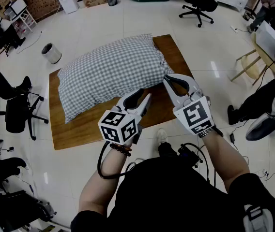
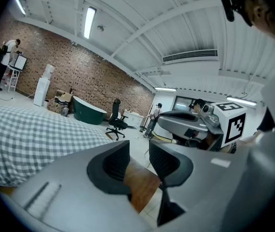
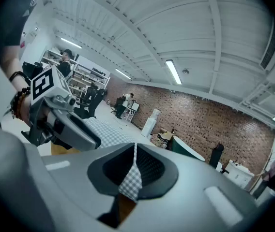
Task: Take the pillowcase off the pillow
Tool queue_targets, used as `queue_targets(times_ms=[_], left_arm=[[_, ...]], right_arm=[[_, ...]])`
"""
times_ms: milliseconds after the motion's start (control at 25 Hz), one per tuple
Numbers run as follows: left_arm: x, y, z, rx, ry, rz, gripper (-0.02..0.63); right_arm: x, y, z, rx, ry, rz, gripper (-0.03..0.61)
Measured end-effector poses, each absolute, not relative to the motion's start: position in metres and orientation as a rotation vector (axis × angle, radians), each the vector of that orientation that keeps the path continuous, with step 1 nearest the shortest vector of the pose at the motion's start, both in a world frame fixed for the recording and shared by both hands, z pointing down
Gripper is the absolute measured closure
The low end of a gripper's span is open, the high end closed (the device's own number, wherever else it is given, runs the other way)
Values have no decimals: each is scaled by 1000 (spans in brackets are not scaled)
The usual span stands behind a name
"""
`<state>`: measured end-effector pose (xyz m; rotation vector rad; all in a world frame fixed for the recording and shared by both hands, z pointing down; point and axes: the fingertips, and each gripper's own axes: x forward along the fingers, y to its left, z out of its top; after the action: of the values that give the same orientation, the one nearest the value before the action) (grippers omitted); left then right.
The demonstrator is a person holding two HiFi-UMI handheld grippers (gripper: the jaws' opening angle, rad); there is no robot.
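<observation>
checked pillowcase [image 1: 108,71] pinched by right gripper [image 3: 135,151] fingers, left gripper [image 2: 138,151] fingers apart

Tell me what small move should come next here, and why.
Probably bring the left gripper forward to the near edge of the checked pillowcase and close it there. The right gripper is shut on a fold of that fabric at the corner, while the left gripper's jaws stand apart with only the wooden table showing between them. A second hold would likely help.

pillow [image 1: 111,71] lies on the table [image 1: 91,127], bin [image 1: 52,53] beside it.
</observation>
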<state>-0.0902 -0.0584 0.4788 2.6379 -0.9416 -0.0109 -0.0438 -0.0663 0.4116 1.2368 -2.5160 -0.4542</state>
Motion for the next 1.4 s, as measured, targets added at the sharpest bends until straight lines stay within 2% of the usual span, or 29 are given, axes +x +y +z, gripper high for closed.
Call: queue_targets(times_ms=[360,640,920,1160,1400], left_arm=[[-49,-149,509,2378,-854,-86,460],[-25,-233,532,2095,-790,-188,405],[-7,-300,600,1770,-830,-330,357],[-8,-333,642,1600,-892,-456,297],[8,-356,673,1540,-918,-482,254]], right_arm=[[-1,-168,421,1195,-2528,-321,500],[36,-277,431,1161,-2473,-223,499],[98,-371,517,1022,-2356,-103,472],[112,-425,598,794,-2280,-39,440],[93,-443,669,429,-2337,158,349]])
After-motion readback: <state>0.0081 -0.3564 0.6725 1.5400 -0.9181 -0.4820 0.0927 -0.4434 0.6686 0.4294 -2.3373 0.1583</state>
